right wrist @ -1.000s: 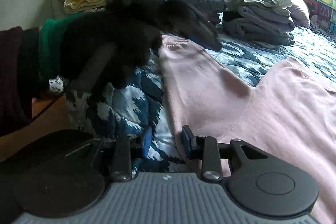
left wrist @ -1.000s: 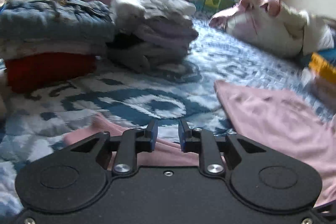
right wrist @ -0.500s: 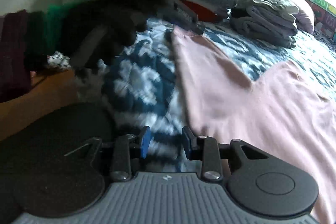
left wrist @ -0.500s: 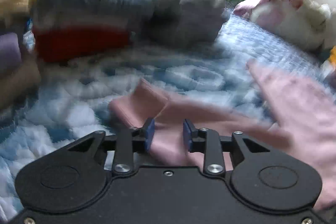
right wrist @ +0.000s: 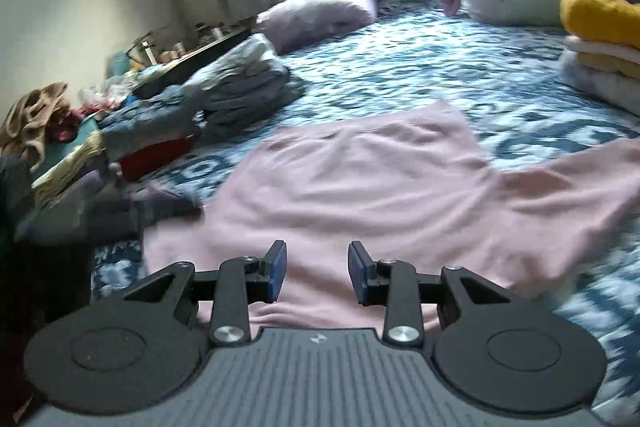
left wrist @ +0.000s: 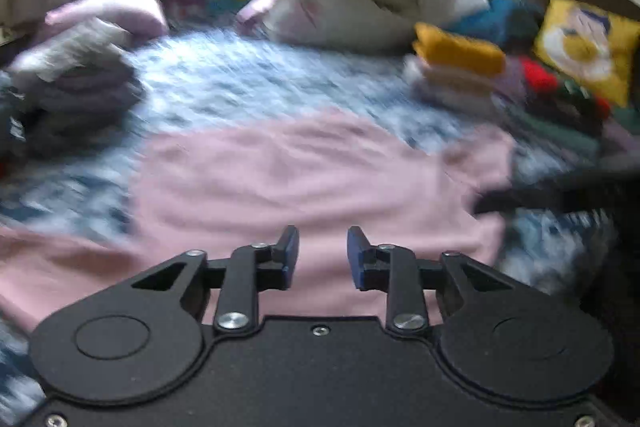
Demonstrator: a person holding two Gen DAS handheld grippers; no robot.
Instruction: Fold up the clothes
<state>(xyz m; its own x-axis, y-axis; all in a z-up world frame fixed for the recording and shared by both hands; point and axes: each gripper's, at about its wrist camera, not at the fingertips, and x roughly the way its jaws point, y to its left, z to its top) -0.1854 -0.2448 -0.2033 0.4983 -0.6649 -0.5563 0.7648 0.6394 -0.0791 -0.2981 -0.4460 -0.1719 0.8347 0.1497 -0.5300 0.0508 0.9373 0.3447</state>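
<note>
1. Bed with blue-and-white patterned quilt (right wrist: pixel 420 67): carries everything; folded stacks along both edges.
2. Pale pink knit sweater (right wrist: pixel 360 187): spread flat mid-frame in both views. A second ago the views faced its left sleeve; they now face the body, so a new fold likely begins.
3. Left tongs (left wrist: pixel 322 253): just opened slightly, apart, nothing between.
4. Right tongs (right wrist: pixel 317 267): apart, empty.

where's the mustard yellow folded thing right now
In the right wrist view the mustard yellow garment tops a folded stack at the far right edge, on the blue patterned bedspread, beyond the pink sweatshirt.
</note>
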